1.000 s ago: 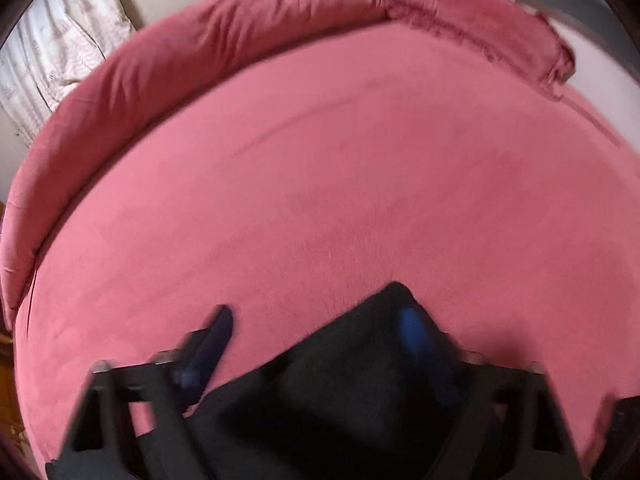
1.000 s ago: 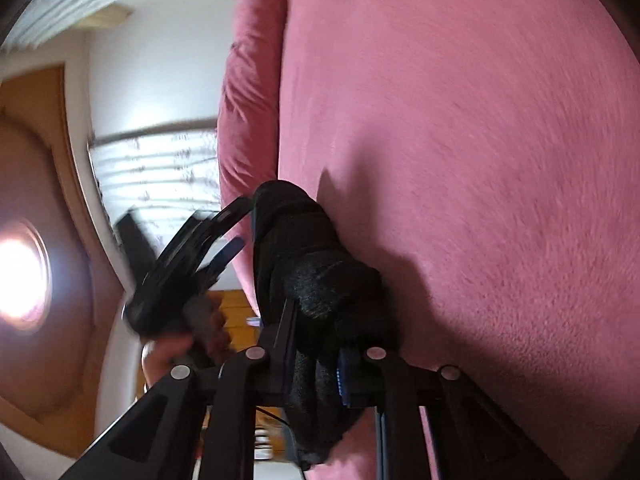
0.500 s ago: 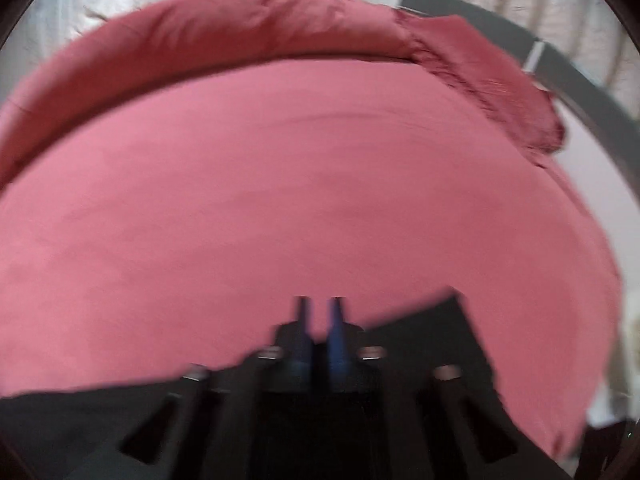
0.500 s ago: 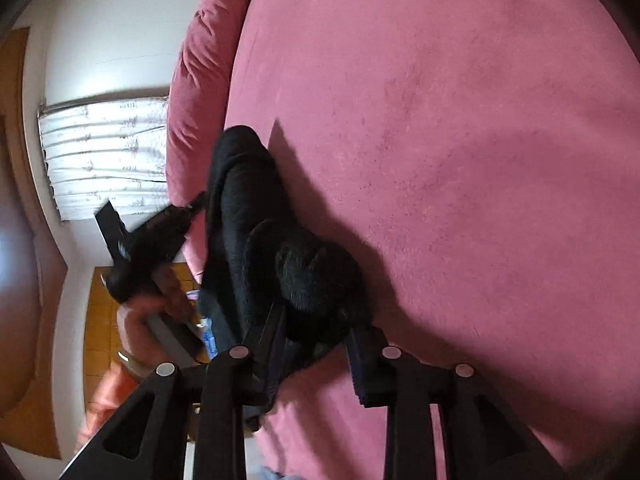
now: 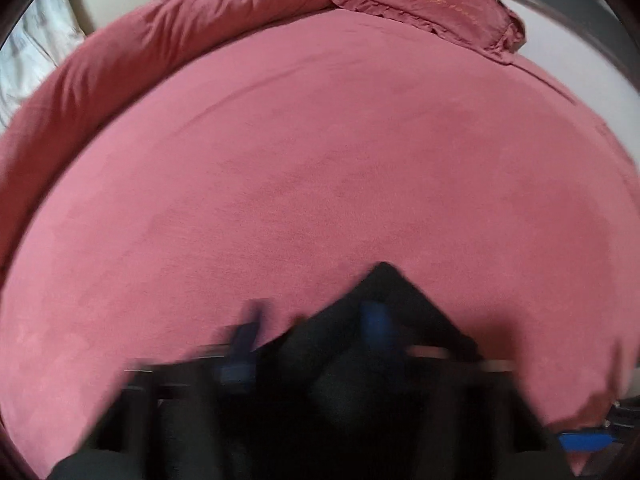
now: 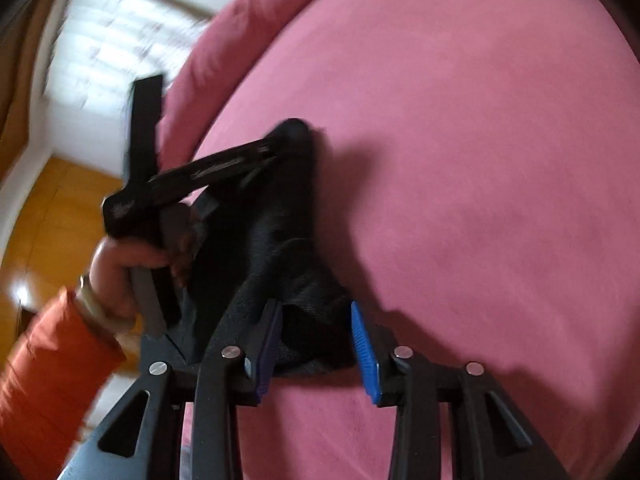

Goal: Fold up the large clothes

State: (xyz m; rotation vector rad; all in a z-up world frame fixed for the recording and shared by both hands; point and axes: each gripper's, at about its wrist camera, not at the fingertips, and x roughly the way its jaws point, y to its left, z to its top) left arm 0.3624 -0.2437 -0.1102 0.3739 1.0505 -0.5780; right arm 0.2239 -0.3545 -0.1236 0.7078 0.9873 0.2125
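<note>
A black garment (image 5: 380, 360) lies bunched at the near edge of a pink bed (image 5: 320, 160). In the left wrist view my left gripper (image 5: 312, 328) is open, blurred by motion, with a point of the cloth lying over its right finger. In the right wrist view the garment (image 6: 280, 248) stretches from my right gripper (image 6: 316, 332) up to the left gripper (image 6: 192, 176). My right gripper is open, with the cloth lying loose between its blue pads (image 6: 362, 344).
A rolled pink duvet (image 5: 160, 52) runs along the far edge of the bed and a pink pillow (image 5: 420, 4) lies at the far right. A curtained window (image 6: 108, 48) and an orange wooden floor (image 6: 52, 216) lie beyond the bed. The person's hand in an orange sleeve (image 6: 48, 364) holds the left gripper.
My left gripper was shut half a second ago and has now opened. My right gripper has opened wider and the cloth sits loose between its fingers. Both views have swung.
</note>
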